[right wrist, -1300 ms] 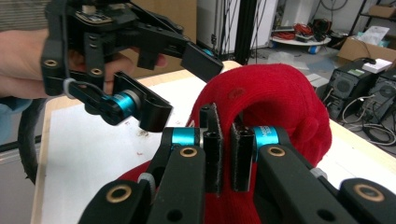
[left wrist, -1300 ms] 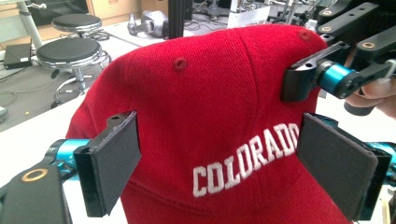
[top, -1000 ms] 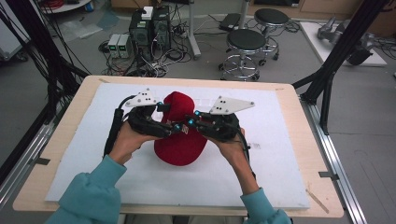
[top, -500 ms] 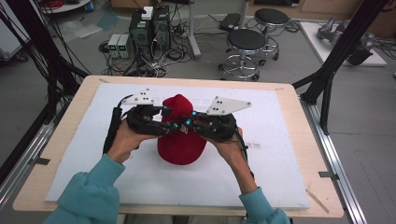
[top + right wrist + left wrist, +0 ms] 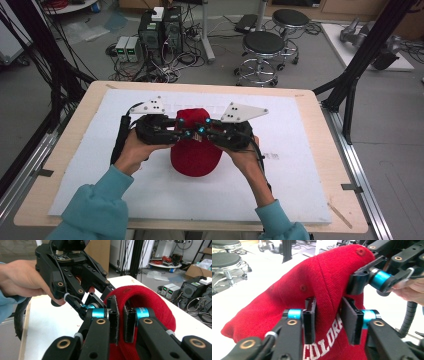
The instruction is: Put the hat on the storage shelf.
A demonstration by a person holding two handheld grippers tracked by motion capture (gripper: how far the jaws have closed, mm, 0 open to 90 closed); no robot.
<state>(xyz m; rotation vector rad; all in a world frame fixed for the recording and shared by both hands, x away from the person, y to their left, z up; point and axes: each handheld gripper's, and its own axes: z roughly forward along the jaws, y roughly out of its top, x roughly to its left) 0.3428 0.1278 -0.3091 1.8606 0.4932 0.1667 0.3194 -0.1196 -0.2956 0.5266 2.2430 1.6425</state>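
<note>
A red knit cap (image 5: 196, 155) with white lettering lies mid-table on the white sheet (image 5: 300, 165). Both grippers meet over its far part. My left gripper (image 5: 181, 131) comes in from the left. In the left gripper view its jaws (image 5: 328, 315) have just been closing, and a fold of the cap (image 5: 312, 277) bulges between the pads. My right gripper (image 5: 204, 131) comes in from the right, shut on the cap's edge (image 5: 150, 300), with the fabric pinched in the thin gap between its pads (image 5: 120, 315). The left gripper (image 5: 75, 277) sits close ahead of it.
The white sheet covers a wooden table (image 5: 327, 150) with bare room on all sides of the cap. Beyond the far edge stand two stools (image 5: 262, 47), electronics boxes (image 5: 160, 30) and loose cables. Black frame legs (image 5: 350, 75) rise at the right.
The left gripper's jaws have closed in on the cap's crown. The cap looks bunched narrower and slightly shifted. Both hands stay where they were.
</note>
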